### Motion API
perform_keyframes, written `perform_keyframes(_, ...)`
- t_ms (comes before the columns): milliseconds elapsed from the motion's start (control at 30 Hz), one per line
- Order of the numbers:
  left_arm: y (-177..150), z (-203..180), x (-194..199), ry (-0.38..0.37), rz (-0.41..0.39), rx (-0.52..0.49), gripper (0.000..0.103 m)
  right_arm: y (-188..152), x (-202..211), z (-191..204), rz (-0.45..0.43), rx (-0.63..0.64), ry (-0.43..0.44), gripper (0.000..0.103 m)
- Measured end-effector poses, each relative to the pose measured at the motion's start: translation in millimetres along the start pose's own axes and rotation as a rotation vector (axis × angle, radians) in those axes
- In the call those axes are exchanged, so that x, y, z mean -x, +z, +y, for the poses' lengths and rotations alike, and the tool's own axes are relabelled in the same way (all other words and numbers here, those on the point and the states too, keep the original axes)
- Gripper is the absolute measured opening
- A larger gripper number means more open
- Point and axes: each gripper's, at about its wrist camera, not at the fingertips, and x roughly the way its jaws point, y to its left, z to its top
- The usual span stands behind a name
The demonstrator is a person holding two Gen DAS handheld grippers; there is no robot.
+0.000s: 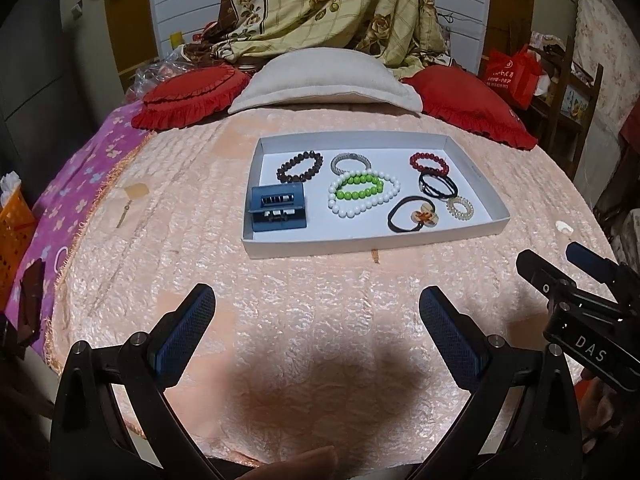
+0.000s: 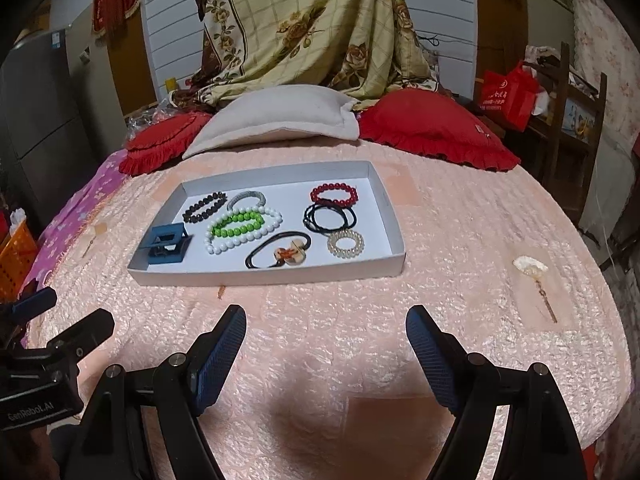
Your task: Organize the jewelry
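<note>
While both grippers hover released and empty over the bedspread (image 1: pixel 320 320), left gripper (image 1: pixel 316 312), tray (image 1: pixel 360 246) of bracelets (image 1: pixel 362 192) and right gripper (image 2: pixel 326 332) align; approach low, pinching one strand; the blue box (image 1: pixel 278 210) perhaps stands open.

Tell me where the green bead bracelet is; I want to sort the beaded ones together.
The green bead bracelet lies mid-tray in both views, inside the loop of the white bead bracelet, right of the blue box.
</note>
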Motion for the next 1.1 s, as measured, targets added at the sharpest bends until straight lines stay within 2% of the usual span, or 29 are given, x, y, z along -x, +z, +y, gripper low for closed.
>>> perform_keyframes(500,0.9,-2.0,2.7,-0.005,-0.003,-0.001,0.102,0.2,5.3,-1.9,-0.015,0.011,-0.029,0.08)
perform_keyframes(1100,2.8,-3.2,0.5,-0.012,0.0,0.0,0.102,0.2,4.1,3.1,-0.019,0.026,-0.023,0.08)
